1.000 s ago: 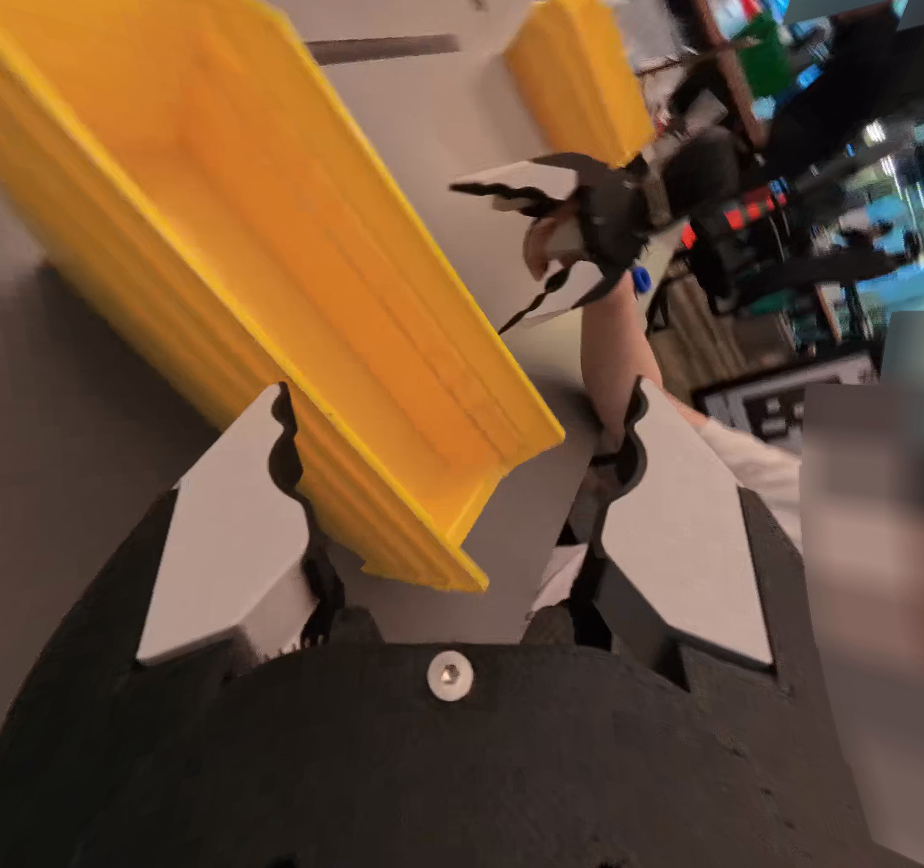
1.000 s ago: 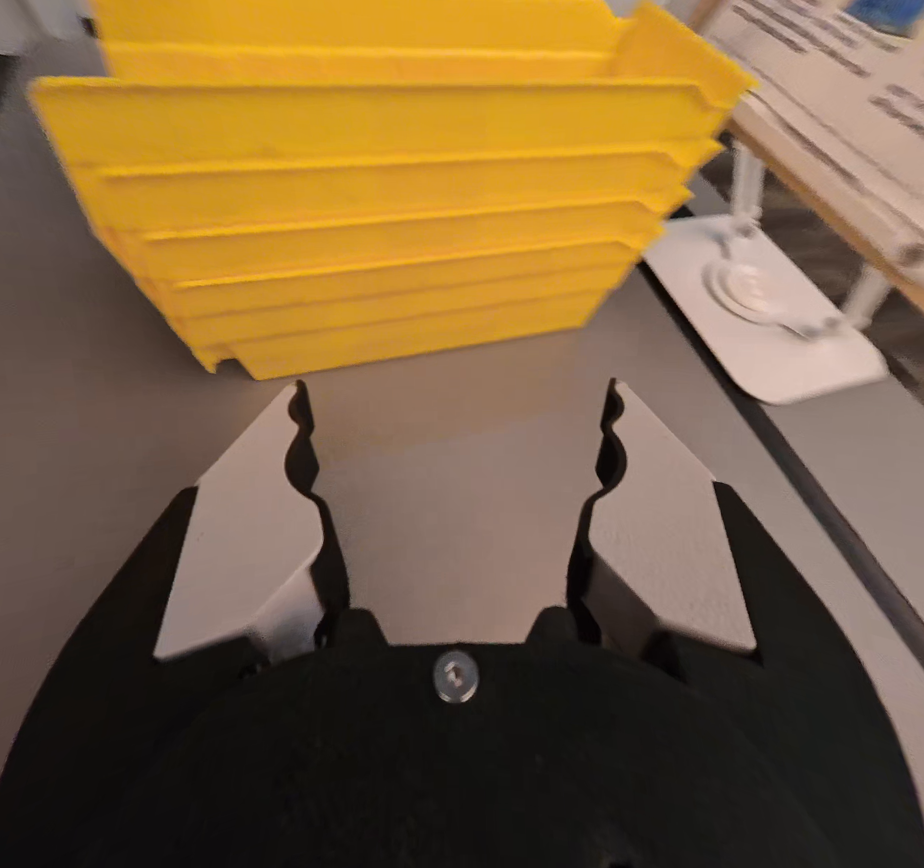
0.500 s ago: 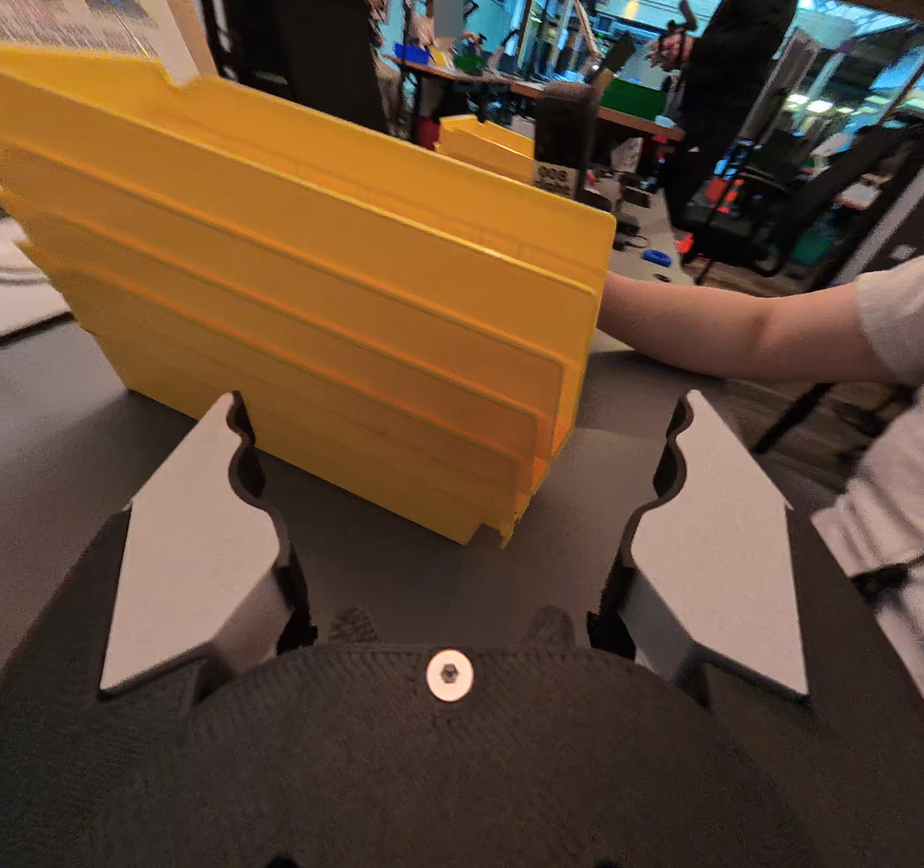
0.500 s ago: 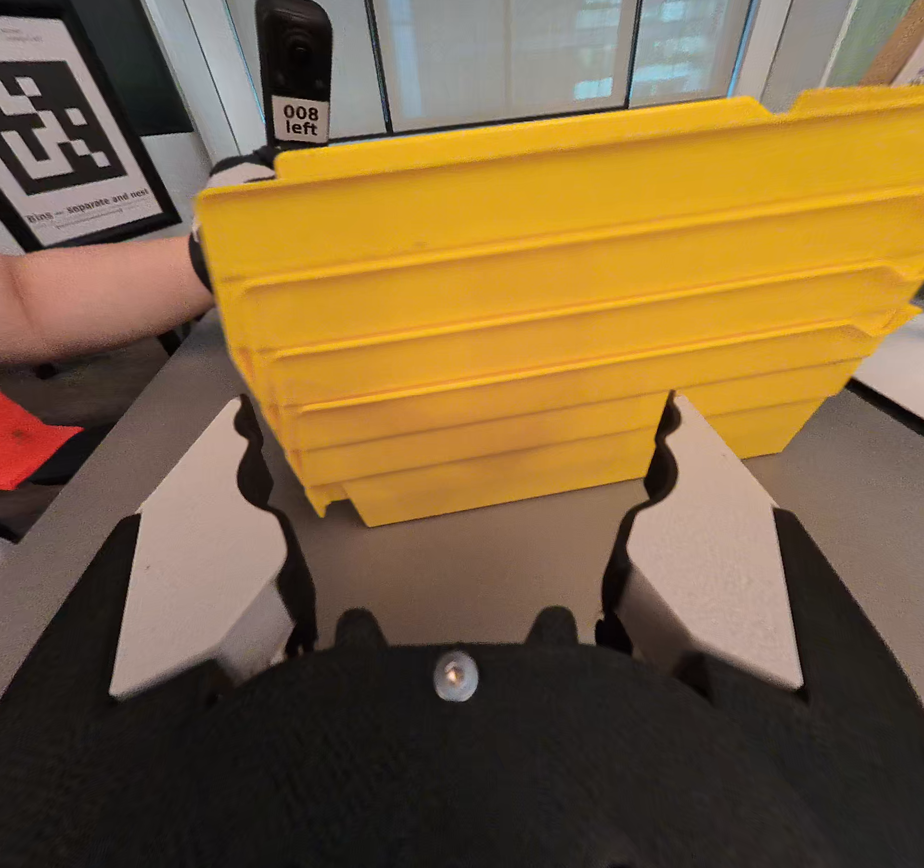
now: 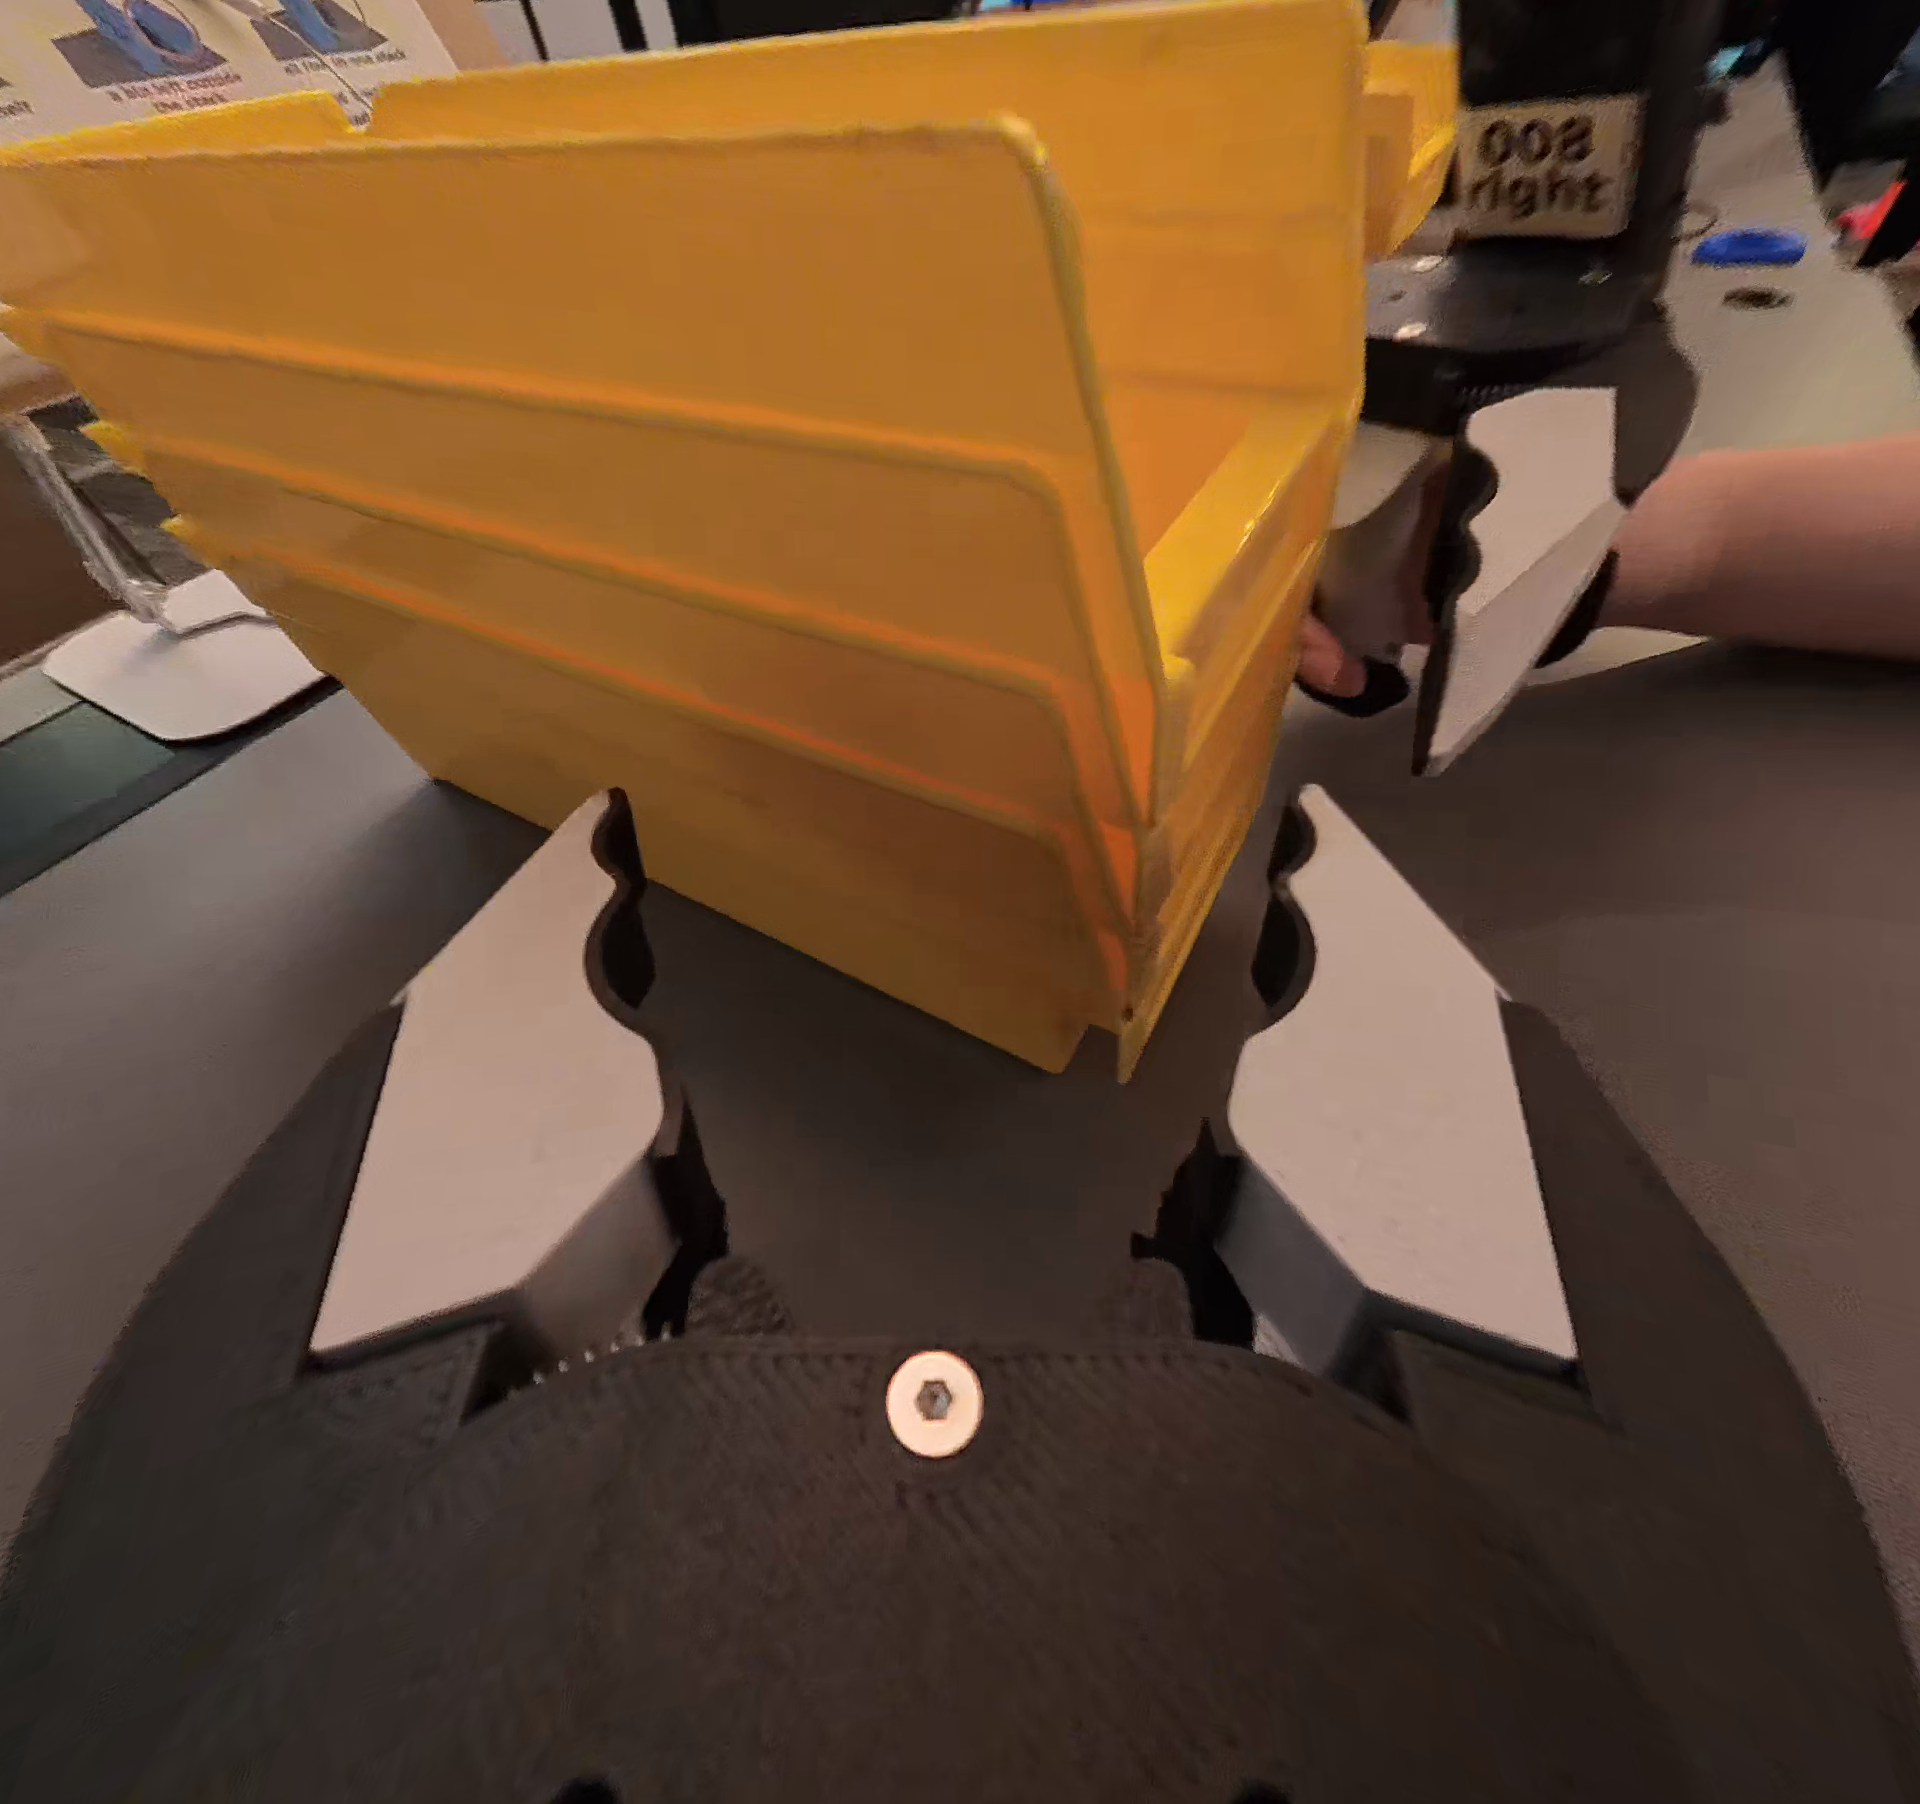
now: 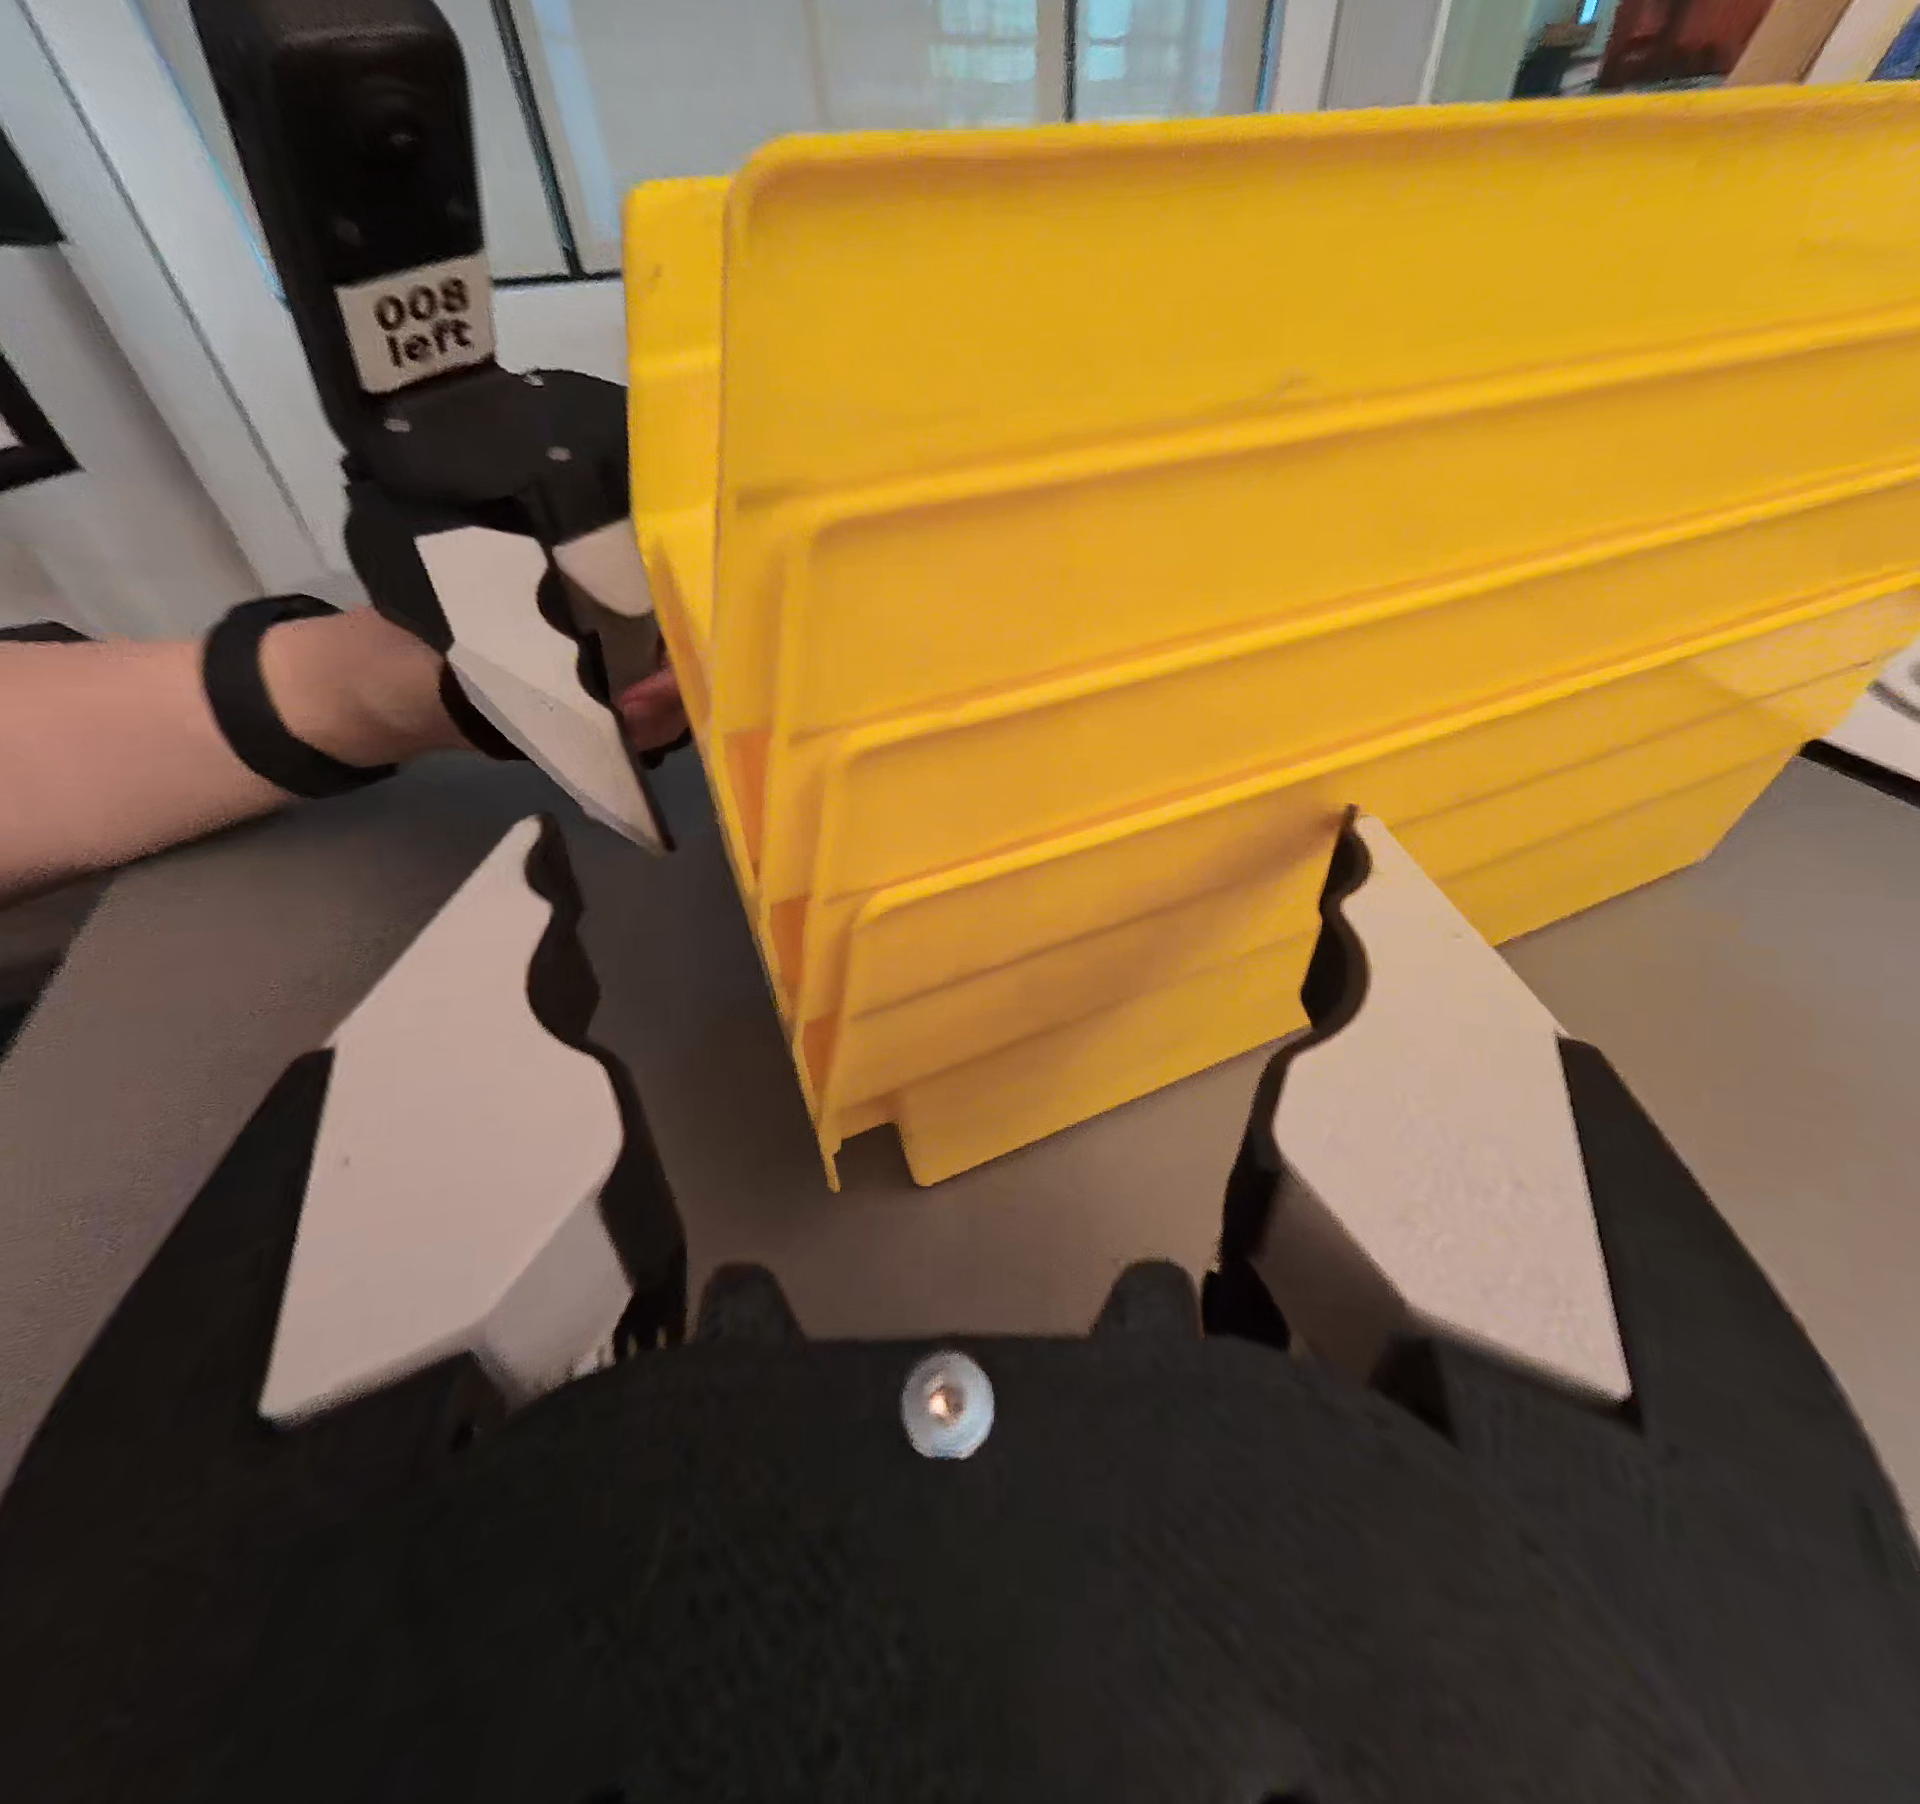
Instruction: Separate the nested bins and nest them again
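Observation:
A stack of nested yellow bins (image 5: pixel 727 466) stands on the grey table (image 5: pixel 1683 923). My left gripper (image 5: pixel 956 819) is open, with the stack's lower near corner between its fingers and a gap on both sides. My right gripper (image 6: pixel 945 835) is also open, astride the lower corner of the same stack (image 6: pixel 1299 507) without pressing on it. Each gripper shows in the other's view beside the stack's open end: the right one (image 5: pixel 1444 591) and the left one (image 6: pixel 582 674), both with fingers spread and nothing in them.
A person's forearms reach in from the sides (image 5: pixel 1766 549) (image 6: pixel 125 746). A white stand base (image 5: pixel 177 674) and a poster board (image 5: pixel 208 19) sit past the table's far left edge. Windows (image 6: pixel 935 40) lie behind.
Both grippers have swung round and moved in close to the stack's end, so its corners now lie between their fingers. Both jaws stay open, a little narrower than half a second ago.

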`<state>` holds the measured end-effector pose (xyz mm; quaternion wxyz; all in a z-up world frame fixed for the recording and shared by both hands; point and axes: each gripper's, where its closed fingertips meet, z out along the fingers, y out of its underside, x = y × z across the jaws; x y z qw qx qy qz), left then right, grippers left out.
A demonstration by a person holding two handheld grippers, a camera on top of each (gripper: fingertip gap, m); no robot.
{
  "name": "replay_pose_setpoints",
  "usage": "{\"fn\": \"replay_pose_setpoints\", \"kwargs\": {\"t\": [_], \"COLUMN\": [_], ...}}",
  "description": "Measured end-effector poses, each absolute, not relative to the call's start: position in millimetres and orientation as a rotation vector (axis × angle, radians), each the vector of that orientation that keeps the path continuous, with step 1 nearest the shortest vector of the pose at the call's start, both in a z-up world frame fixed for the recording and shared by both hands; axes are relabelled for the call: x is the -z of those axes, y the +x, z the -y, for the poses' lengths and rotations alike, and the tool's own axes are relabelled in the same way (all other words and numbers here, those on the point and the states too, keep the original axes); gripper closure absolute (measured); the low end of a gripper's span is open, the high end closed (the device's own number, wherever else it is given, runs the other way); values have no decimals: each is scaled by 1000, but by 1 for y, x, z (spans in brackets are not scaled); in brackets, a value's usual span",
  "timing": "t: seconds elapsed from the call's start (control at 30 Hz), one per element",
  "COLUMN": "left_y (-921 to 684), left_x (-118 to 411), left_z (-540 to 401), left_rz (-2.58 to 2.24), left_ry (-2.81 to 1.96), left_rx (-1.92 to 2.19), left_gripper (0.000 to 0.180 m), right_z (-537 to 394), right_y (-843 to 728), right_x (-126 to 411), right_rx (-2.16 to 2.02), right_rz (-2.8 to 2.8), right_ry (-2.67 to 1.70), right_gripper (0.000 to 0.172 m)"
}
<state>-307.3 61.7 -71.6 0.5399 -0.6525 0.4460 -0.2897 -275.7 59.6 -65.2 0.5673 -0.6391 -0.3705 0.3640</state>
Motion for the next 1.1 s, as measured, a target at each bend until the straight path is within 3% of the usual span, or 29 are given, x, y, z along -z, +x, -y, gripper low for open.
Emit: {"fn": "replay_pose_setpoints", "kwargs": {"t": [0.1, 0.23, 1.1], "left_y": [-301, -298, -388], "left_x": [75, 76, 81], "left_z": [-61, -61, -63], "left_rz": [-1083, -1074, -988], "left_ry": [-1539, -1540, -1597], "left_rx": [676, 672, 448], "left_gripper": [80, 84, 80], "right_z": [-64, -71, -72], "right_y": [-275, -271, -368], "right_x": [68, 61, 59], "right_rx": [-791, -854, -915], "right_rz": [848, 730, 706], "right_ry": [-1522, -1550, -1475], "right_gripper": [42, 57, 55]}}
